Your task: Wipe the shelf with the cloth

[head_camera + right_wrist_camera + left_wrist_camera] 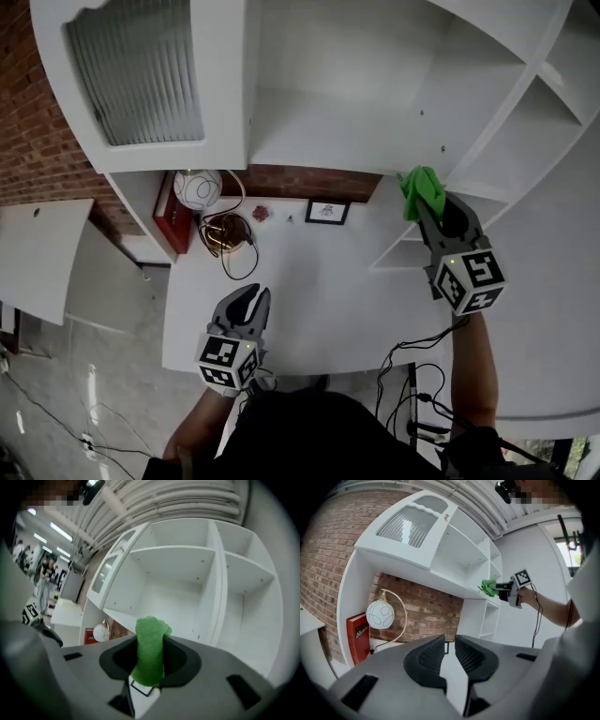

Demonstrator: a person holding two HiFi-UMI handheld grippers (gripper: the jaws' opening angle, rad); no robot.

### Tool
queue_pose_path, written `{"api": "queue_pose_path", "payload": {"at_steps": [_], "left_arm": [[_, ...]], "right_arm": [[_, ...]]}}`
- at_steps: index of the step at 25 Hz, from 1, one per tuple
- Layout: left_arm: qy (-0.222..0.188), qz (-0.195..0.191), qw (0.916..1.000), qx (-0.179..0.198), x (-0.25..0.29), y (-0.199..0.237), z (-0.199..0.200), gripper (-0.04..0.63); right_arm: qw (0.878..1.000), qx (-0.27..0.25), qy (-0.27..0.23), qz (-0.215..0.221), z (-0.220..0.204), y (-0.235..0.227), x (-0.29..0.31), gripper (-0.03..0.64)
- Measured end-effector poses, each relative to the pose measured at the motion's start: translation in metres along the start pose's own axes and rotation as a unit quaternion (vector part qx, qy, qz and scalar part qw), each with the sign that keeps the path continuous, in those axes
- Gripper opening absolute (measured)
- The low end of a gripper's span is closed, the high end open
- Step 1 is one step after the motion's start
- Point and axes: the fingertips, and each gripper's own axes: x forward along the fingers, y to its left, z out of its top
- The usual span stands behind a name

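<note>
The green cloth [422, 192] is bunched between the jaws of my right gripper [437, 214], which is shut on it. It is held up at the front edge of the white shelf [328, 141], beside the upright divider; whether it touches the board I cannot tell. In the right gripper view the cloth [152, 630] sticks up out of the right gripper [150, 656], facing the open shelf compartments [159, 604]. My left gripper [247, 302] hangs low over the desk, shut and holding nothing. From the left gripper view [450, 641], the cloth [488, 587] shows at the shelf edge.
Under the shelf lies a white desk [309, 300] with a globe lamp [198, 188], a red book [169, 216], a small framed picture [328, 212] and coiled cables [230, 239]. A frosted cabinet door [136, 75] is at upper left. More shelf compartments [534, 141] stand to the right.
</note>
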Motion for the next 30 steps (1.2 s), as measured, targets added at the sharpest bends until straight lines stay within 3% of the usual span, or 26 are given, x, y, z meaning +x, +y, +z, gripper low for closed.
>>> {"api": "queue_pose_path", "payload": {"at_steps": [2, 8, 12, 18, 30], "left_arm": [[0.001, 0.007, 1.0000, 0.006, 0.002, -0.002, 0.001, 0.064], [0.004, 0.043, 0.9989, 0.019, -0.003, -0.004, 0.004, 0.064], [0.003, 0.071, 0.9973, 0.016, -0.008, -0.003, 0.001, 0.064], [0.017, 0.110, 0.9937, 0.013, -0.018, 0.001, -0.013, 0.064], [0.032, 0.159, 0.9866, 0.018, -0.035, 0.007, -0.021, 0.064]], "right_arm": [[0.999, 0.051, -0.018, 0.008, -0.026, 0.013, -0.006, 0.118], [0.992, 0.121, 0.003, 0.039, -0.097, 0.052, -0.014, 0.117], [0.986, 0.160, 0.003, 0.044, -0.121, 0.065, -0.014, 0.117], [0.988, 0.151, -0.011, 0.016, -0.149, 0.082, -0.022, 0.121], [0.987, 0.143, -0.049, 0.046, -0.148, 0.094, -0.019, 0.121]]}}
